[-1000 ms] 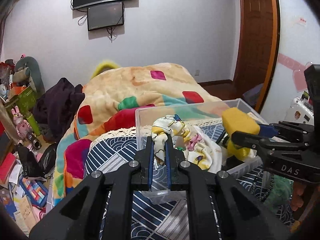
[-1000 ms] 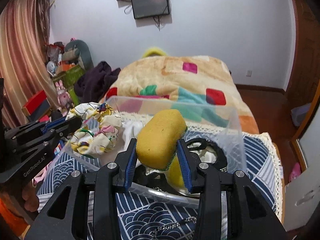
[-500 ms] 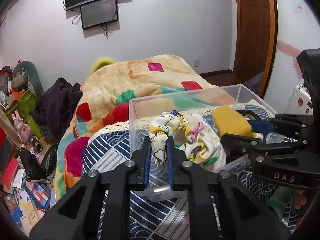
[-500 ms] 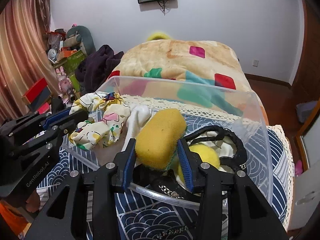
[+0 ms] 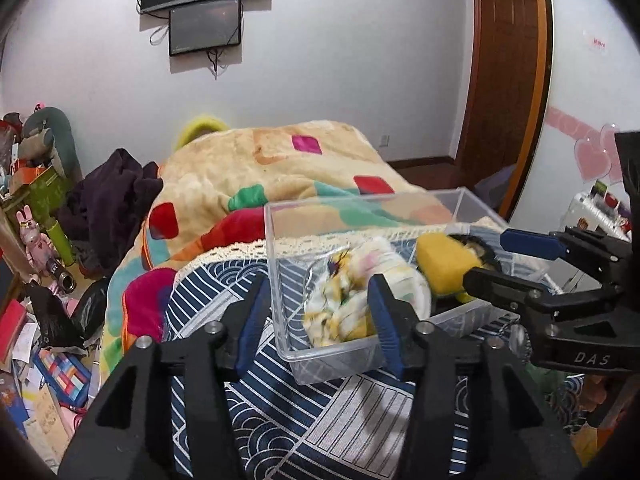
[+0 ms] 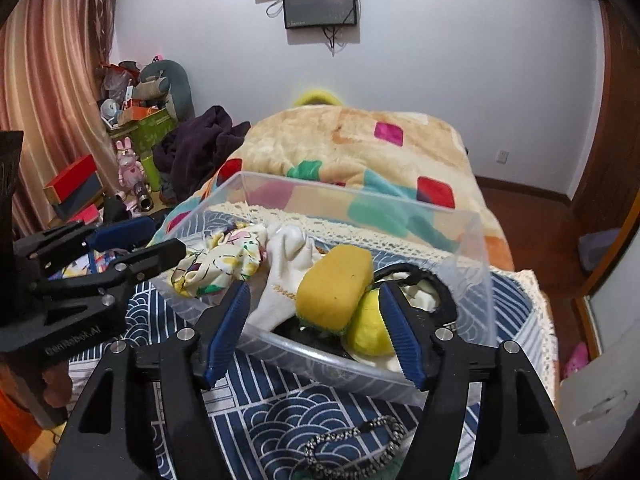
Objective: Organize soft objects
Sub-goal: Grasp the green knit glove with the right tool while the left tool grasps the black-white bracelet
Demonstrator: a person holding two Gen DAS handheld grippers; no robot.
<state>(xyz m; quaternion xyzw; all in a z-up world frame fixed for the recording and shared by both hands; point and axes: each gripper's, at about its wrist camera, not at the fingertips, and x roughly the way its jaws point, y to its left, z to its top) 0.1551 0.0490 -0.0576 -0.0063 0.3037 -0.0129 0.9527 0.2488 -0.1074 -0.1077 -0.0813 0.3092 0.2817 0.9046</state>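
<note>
Two grippers, left (image 5: pixel 318 322) and right (image 6: pixel 314 334), jaws wide, empty; one bin (image 6: pixel 472 280).

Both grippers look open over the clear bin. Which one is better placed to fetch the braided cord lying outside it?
Right. The braided cord lies on the patterned cloth just below the right gripper, outside the clear bin; it is not visible from the left gripper.

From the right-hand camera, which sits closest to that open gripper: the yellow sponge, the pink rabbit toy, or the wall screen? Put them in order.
Measured from the right gripper:
1. Yellow sponge, lying in the clear plastic bin just ahead, between the open jaws.
2. Pink rabbit toy, standing far off to the left among the clutter.
3. Small dark wall screen, high on the back wall beyond the bed.
</note>
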